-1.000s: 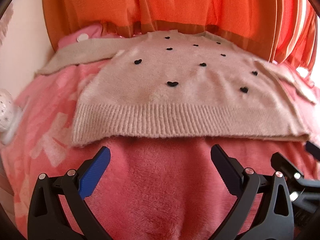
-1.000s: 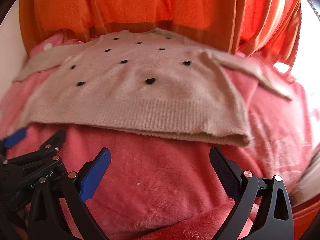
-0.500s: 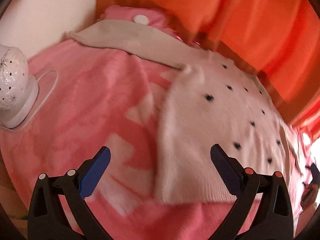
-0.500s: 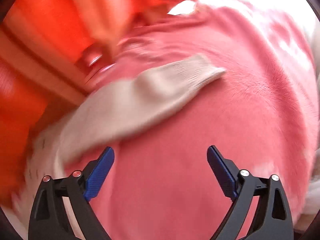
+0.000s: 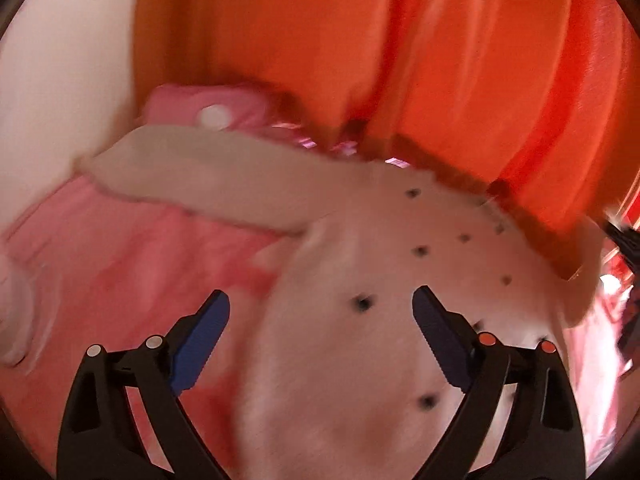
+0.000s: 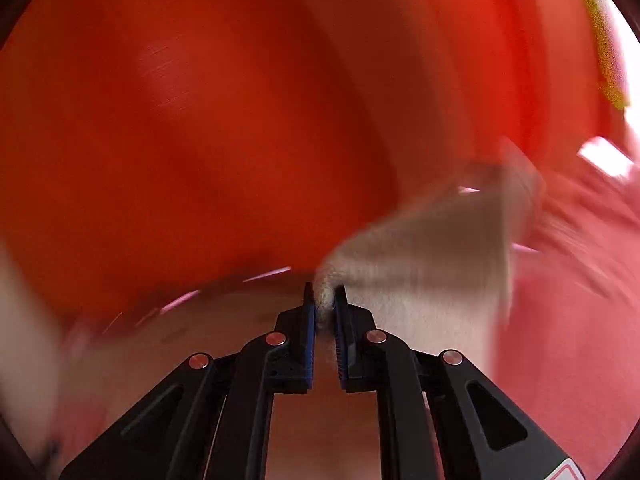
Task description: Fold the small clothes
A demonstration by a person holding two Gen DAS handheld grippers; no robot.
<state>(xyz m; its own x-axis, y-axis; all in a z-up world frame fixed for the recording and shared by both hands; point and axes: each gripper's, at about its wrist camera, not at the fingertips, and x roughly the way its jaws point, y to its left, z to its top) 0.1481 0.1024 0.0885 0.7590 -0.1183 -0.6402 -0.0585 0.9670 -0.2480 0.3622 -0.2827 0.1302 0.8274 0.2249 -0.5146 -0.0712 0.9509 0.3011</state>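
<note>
Left gripper (image 5: 320, 322), jaws wide apart, hovers over the beige sweater (image 5: 360, 360) lying on the pink blanket (image 5: 120, 264). Right gripper (image 6: 325, 300) pinches its raised sleeve (image 6: 432, 248); carry it inward smoothly, keeping tension low.

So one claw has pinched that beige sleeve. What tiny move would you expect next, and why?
Probably carry it across onto the sweater's body. The right gripper is shut on the sleeve, lifted off the pink blanket, while the left gripper hangs open over the chest.
</note>
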